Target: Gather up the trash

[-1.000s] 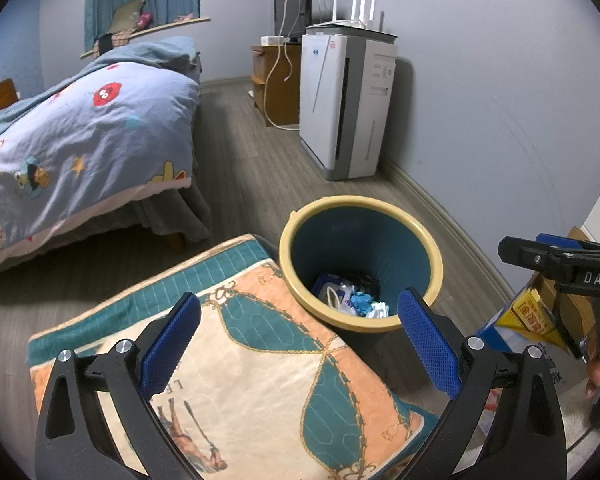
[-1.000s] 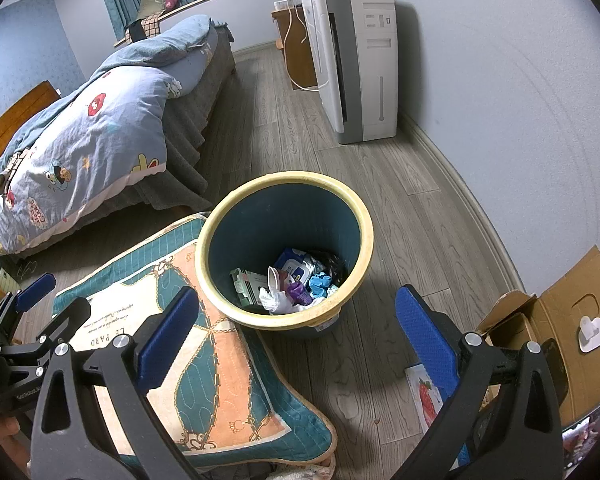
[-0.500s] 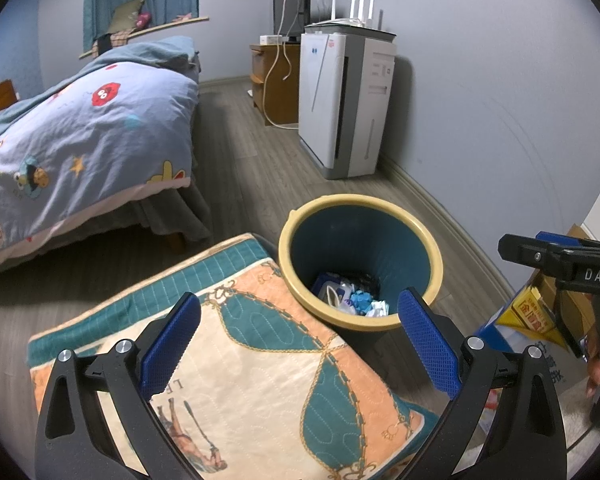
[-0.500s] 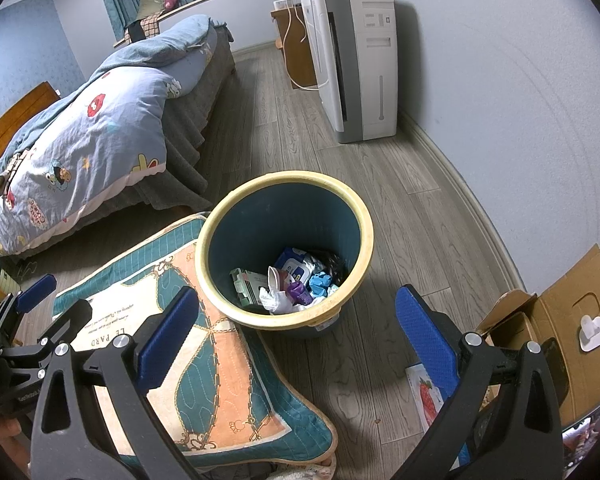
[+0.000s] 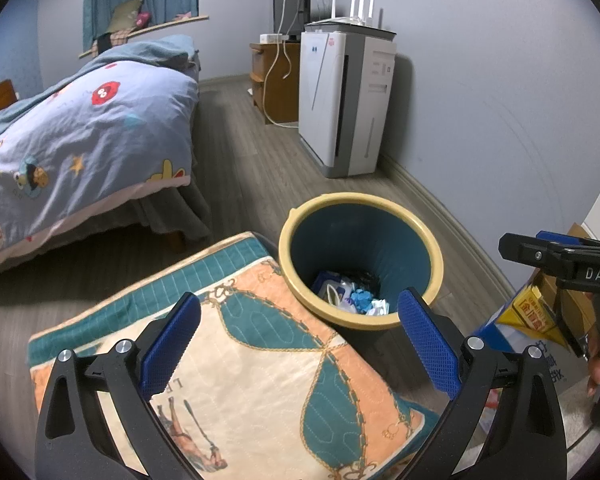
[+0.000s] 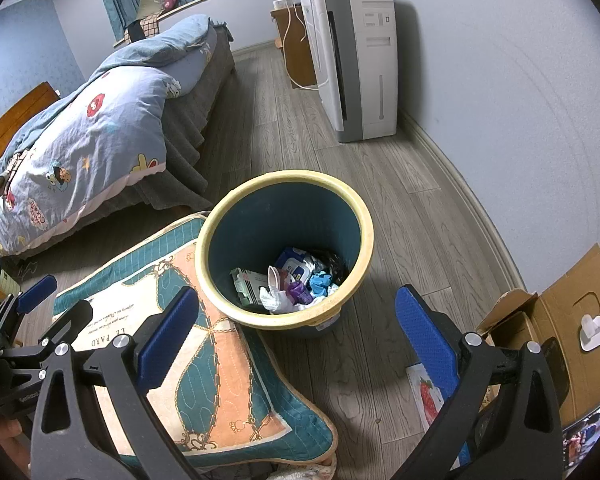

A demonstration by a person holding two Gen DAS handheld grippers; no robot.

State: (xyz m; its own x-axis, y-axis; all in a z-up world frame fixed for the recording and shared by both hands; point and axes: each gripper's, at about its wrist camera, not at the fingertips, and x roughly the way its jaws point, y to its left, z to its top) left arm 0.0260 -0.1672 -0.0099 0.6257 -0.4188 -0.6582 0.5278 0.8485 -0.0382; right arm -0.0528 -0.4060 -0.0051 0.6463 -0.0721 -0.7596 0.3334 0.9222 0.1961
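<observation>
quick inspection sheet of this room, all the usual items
surface: wood floor, bare around the bin
job's things: bin upright, trash at its bottom
clutter: cushion touching the bin; cardboard box open; strawberry card on the floor
grippers: left gripper open, empty; right gripper open, empty
cables: white cable hanging by the cabinet
surroundings: bed, air purifier, wall
</observation>
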